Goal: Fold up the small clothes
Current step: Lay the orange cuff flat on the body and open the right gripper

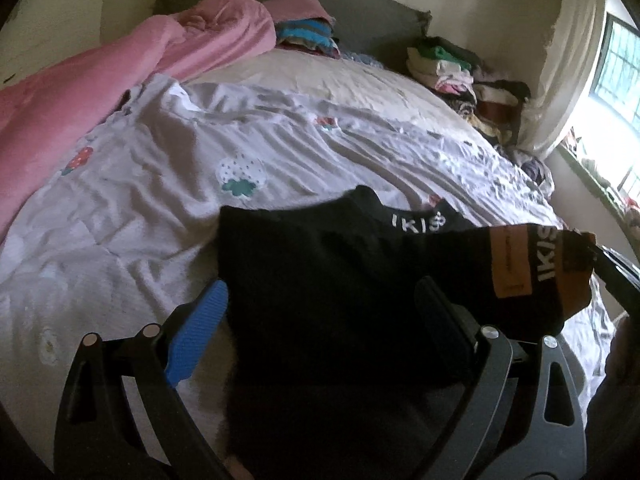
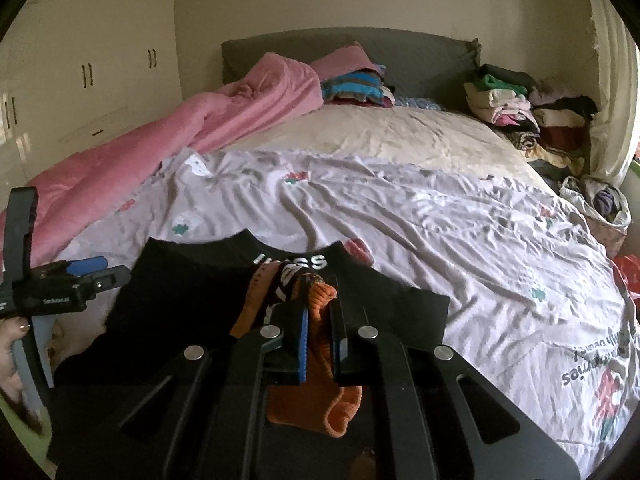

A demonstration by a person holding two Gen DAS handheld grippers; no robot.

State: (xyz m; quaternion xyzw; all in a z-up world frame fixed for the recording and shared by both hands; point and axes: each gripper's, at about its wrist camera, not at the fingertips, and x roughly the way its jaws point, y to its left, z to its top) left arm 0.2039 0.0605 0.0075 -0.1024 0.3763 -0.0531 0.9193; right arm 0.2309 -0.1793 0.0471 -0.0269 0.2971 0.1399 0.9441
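Black knit fabric, a small garment [image 1: 340,280] with an orange patch and white lettering at its waistband, is filling the lower half of the left wrist view, lying partly on the white printed bedsheet [image 1: 160,184] and partly lifted toward the right edge of the frame. The left gripper [image 1: 320,316] is standing wide, its blue pad on one side and its dark finger on the other, with the cloth spread between them but neither pad visibly pressing on it. At the right edge, the right gripper [image 1: 608,268] is pinching the waistband corner. In the right wrist view, the right gripper [image 2: 320,344] is closed tight on a bunched orange-and-black fold of the garment [image 2: 192,300], raised just above the rest of the cloth on the bedsheet [image 2: 440,220]. The left gripper [image 2: 100,276] is showing at the left, beside the garment's edge, with a hand [image 2: 12,344] beneath it. Risk, as a judgement: since only one corner is being held, the free side is likely to drag and crease, giving a skewed fold; the bunched grip may also slip if pulled hard. Folded piles [image 2: 520,104] are sitting well apart near the headboard.
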